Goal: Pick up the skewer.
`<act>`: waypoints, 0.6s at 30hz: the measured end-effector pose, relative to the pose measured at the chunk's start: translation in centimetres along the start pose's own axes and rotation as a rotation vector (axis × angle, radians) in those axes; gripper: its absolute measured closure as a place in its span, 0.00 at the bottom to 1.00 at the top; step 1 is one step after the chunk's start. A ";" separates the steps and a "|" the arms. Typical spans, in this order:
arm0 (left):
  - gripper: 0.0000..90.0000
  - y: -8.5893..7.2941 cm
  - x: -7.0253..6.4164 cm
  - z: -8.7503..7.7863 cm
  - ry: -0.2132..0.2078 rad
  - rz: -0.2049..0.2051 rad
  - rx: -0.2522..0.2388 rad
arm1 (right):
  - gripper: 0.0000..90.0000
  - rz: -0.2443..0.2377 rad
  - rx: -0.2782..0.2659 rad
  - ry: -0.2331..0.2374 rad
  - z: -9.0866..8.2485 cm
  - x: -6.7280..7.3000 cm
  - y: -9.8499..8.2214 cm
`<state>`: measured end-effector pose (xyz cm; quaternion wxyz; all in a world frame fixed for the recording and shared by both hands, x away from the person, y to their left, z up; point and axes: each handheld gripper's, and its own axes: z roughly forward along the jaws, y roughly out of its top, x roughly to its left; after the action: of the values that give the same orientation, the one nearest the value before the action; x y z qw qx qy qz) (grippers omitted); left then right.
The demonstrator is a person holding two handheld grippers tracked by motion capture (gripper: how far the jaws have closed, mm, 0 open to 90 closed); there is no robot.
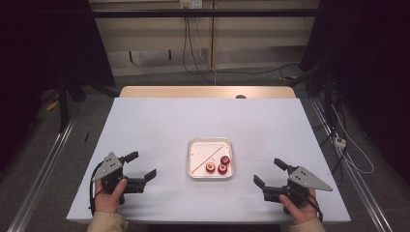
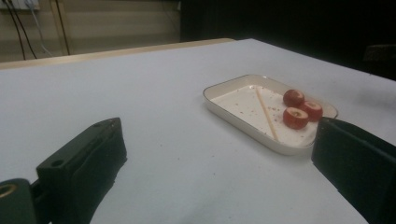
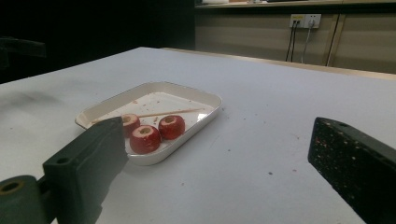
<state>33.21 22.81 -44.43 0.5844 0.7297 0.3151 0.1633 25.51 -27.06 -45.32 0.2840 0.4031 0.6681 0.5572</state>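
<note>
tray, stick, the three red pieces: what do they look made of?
Tray: white, glossy, thin rolled rim, probably enamelled metal or melamine; can't tell which.
Stick: pale, matte, slender, looks like a wooden or bamboo skewer.
Red pieces: shiny red skin, pale cored centre, likely small fruit, possibly hawthorn.

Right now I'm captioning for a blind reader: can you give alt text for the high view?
A white tray on a pale table holds three red hawthorn fruits and a thin wooden skewer. The left tongs and right tongs rest open on either side, empty.

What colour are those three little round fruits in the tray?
The fruits are red with pale cored tops, clearest in the right gripper view.
</note>
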 end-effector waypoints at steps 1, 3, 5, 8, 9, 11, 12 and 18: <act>0.03 0.0 0.0 0.0 -0.006 -0.009 0.000 | 0.04 0.000 0.000 0.000 0.0 0.0 0.0; 0.03 0.1 -0.1 0.0 -0.007 -0.015 -0.004 | 0.04 0.001 0.003 0.003 0.1 0.1 0.0; 0.03 0.2 -0.2 0.0 -0.004 -0.009 -0.006 | 0.04 0.001 -0.001 0.005 0.1 0.2 0.1; 0.03 0.4 -0.3 0.2 -0.012 0.003 -0.004 | 0.04 0.000 -0.003 0.006 0.1 0.1 0.1; 0.03 0.5 -0.5 0.5 -0.017 0.007 0.001 | 0.04 -0.003 -0.004 0.005 0.1 0.1 0.1; 0.03 0.6 -0.6 0.6 -0.014 0.010 0.002 | 0.04 -0.003 -0.004 0.000 0.0 0.1 0.1; 0.03 0.8 -0.8 0.8 -0.017 0.004 0.000 | 0.04 -0.003 -0.008 0.000 0.1 0.0 0.1; 0.03 1.9 -1.8 2.0 -0.024 0.002 -0.016 | 0.04 0.000 -0.011 0.000 0.2 0.0 0.2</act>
<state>33.59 19.87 -42.95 0.5939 0.7272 0.3059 0.1577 25.72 -26.97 -45.20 0.2862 0.4015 0.6651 0.5609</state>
